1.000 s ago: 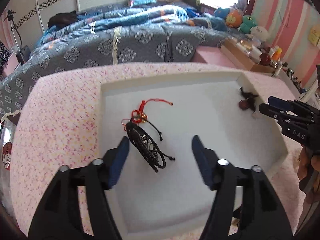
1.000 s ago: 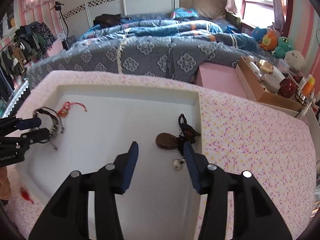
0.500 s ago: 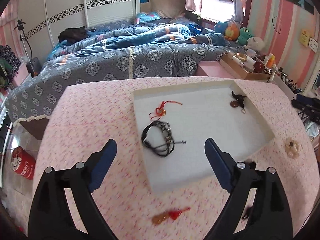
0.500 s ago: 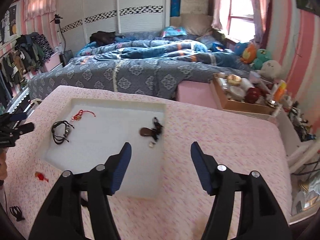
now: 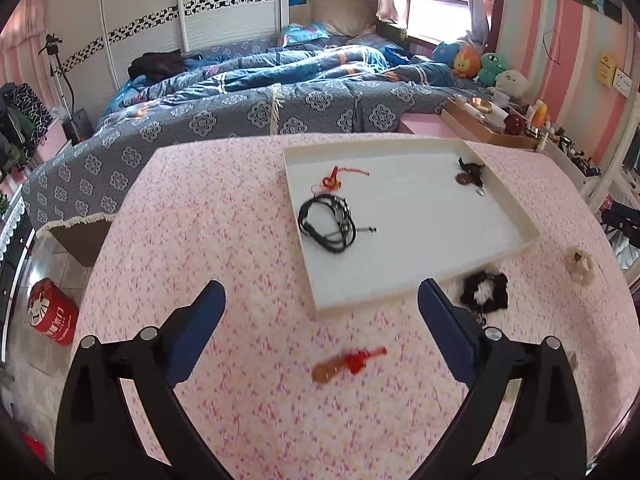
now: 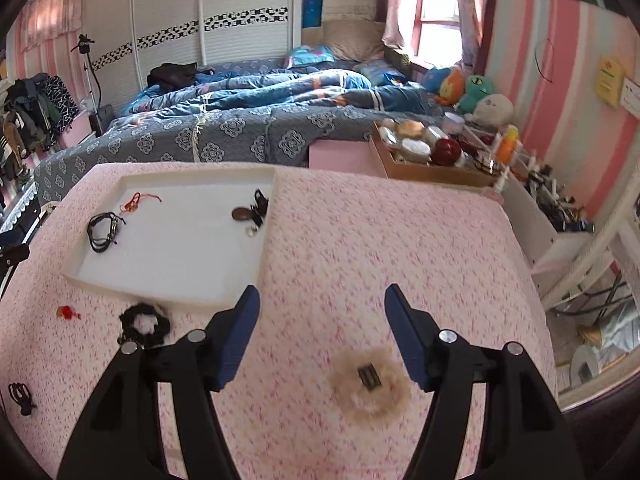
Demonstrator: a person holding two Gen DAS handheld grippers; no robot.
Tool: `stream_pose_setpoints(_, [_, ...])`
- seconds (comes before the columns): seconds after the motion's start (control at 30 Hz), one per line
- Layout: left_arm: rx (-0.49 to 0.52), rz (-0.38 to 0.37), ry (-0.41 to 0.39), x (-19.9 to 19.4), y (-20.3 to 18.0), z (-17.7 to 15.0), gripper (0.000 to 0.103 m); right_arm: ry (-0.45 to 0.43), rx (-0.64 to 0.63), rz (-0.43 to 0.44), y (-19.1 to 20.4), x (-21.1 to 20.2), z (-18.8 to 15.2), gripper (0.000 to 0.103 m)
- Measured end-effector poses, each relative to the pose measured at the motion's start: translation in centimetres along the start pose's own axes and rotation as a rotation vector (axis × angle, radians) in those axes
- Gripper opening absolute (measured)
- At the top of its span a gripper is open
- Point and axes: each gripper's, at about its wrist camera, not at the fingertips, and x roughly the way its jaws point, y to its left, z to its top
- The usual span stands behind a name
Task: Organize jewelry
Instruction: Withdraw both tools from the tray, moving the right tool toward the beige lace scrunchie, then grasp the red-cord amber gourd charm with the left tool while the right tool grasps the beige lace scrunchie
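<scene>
A white tray [image 5: 516, 216] [image 6: 264, 236] lies on the pink flowered table. Inside it are a black cord bracelet [image 5: 328, 222] [image 6: 103, 230], a red knotted cord [image 5: 334, 178] [image 6: 136, 202] and a dark brown pendant [image 5: 470, 174] [image 6: 250, 212]. My left gripper [image 5: 322, 308] hovers empty above the table, its jaws opening wide; a red-and-amber charm [image 5: 346, 362] [image 6: 67, 312] lies just below it. My right gripper [image 6: 322, 312] is empty too, jaws opening, over a beige fluffy hair tie [image 6: 372, 384] [image 5: 578, 262]. A black scrunchie [image 5: 484, 292] [image 6: 144, 322] lies by the tray's near edge.
A small black clip [image 6: 20, 398] lies near the table's left edge. Behind the table is a bed with a blue quilt [image 5: 260, 108]. A brown box of bottles [image 6: 424, 152] stands at the back right. A red canister [image 5: 52, 312] stands on the floor at left.
Both grippers have pulled back and up from the tray and opened wider. The black bracelet and the brown pendant now lie free in the tray; loose items on the table have come into view.
</scene>
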Motion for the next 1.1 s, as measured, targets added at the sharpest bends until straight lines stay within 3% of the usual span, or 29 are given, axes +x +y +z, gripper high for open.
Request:
stream_pose_setpoints(0.1, [-0.009, -0.002, 0.008, 0.0, 0.2, -1.1, 0.097, 0.003, 0.022, 0.002, -0.6, -0.5, -1.3, 0.066])
stream_pose_setpoints(0.2, [-0.023, -0.013, 0.027, 0.1, 0.6, -2.2, 0.097, -0.002, 0.039, -0.011, -1.0, -0.9, -2.4, 0.076])
stream_pose_setpoints(0.53, [-0.045, -0.031, 0.064, 0.9, 1.0, -4.4, 0.097, 0.016, 0.084, -0.045, -2.2, -0.7, -5.3, 0.076])
stream_pose_setpoints(1.1, [0.045, -0.063, 0.093, 2.0, 0.0, -6.4, 0.096, 0.064, 0.127, -0.107, -2.8, 1.1, -7.8, 0.076])
